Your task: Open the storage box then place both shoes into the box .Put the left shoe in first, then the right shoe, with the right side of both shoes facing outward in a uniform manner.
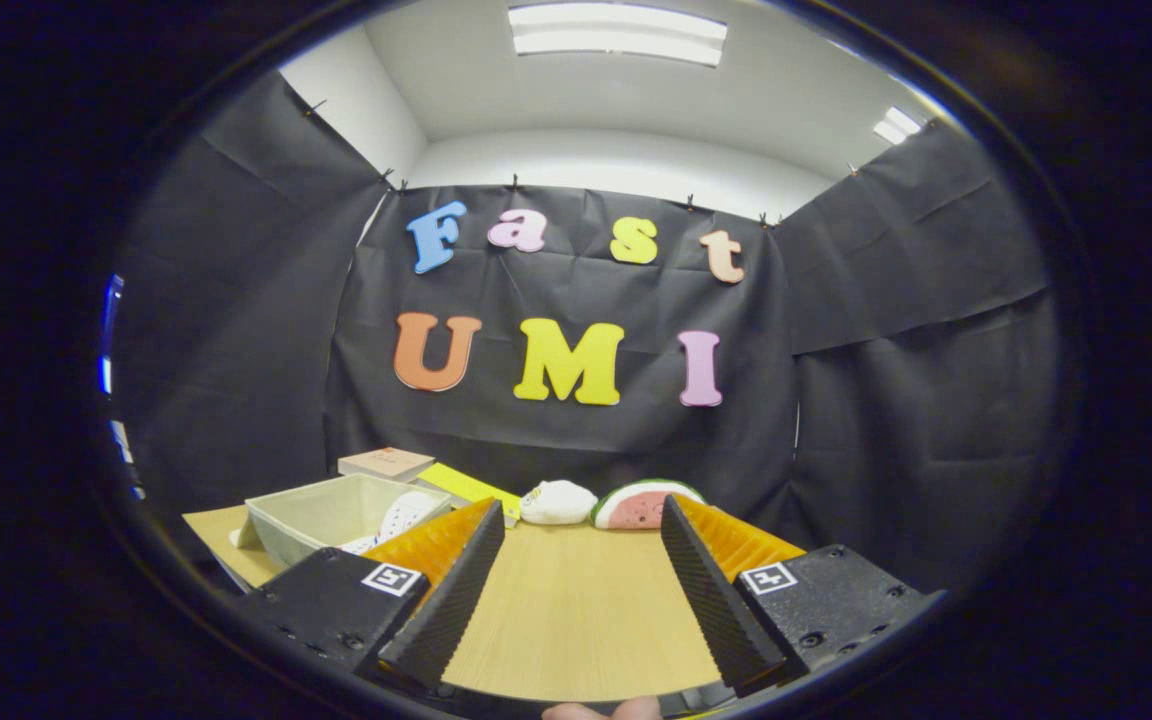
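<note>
The storage box (336, 515) sits on the desk (576, 610) ahead of the left finger, and it's already open — no lid on top that I can see. One shoe (398, 520), white with a dotted pattern, is inside it, lying against the wall of the box nearest the fingers; its lower part is hidden by the finger, so I can't tell which way it faces. The other white shoe (557, 502) is still out on the desk, beyond the box toward the cloth wall, right beside a watermelon-slice toy (642, 505). Behind the box there's a flat cardboard package (385, 462) and a yellow sheet (471, 487).

The hand-held gripper (583, 560) is spread wide with nothing between its fingers, just bare desk. It hangs low over the desk, level with the box, pointing toward the loose shoe. A bit of the person's hand (604, 710) peeks in under the fingers.

My read: opening and the left shoe look done, and we're at the start of going for the right shoe. Next move needs a reach past the box to that shoe, closing on it somewhere firm like the heel or collar — and staying off the watermelon, which is almost touching it. Then it has to go in next to the first shoe with the right side facing out.
</note>
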The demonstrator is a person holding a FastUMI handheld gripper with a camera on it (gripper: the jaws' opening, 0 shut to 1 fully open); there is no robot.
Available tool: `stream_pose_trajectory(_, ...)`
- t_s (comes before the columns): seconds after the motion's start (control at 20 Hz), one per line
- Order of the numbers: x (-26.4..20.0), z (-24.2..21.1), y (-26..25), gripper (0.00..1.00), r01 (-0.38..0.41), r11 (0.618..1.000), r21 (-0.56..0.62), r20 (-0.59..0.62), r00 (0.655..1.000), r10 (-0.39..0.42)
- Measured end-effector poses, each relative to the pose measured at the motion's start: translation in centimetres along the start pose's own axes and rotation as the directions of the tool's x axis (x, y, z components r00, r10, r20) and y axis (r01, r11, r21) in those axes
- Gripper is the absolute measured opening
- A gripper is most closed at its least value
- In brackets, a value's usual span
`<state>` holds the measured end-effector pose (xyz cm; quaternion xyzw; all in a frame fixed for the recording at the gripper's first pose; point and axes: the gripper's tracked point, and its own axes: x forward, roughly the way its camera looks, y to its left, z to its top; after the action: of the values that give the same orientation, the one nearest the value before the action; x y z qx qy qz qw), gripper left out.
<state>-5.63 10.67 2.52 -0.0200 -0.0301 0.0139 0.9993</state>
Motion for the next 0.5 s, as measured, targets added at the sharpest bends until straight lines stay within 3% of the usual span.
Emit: stream_pose_trajectory(0.5,0.4,-2.0,0.6,1.00,-0.014,1.000,0.005,-0.050,0.999,0.014)
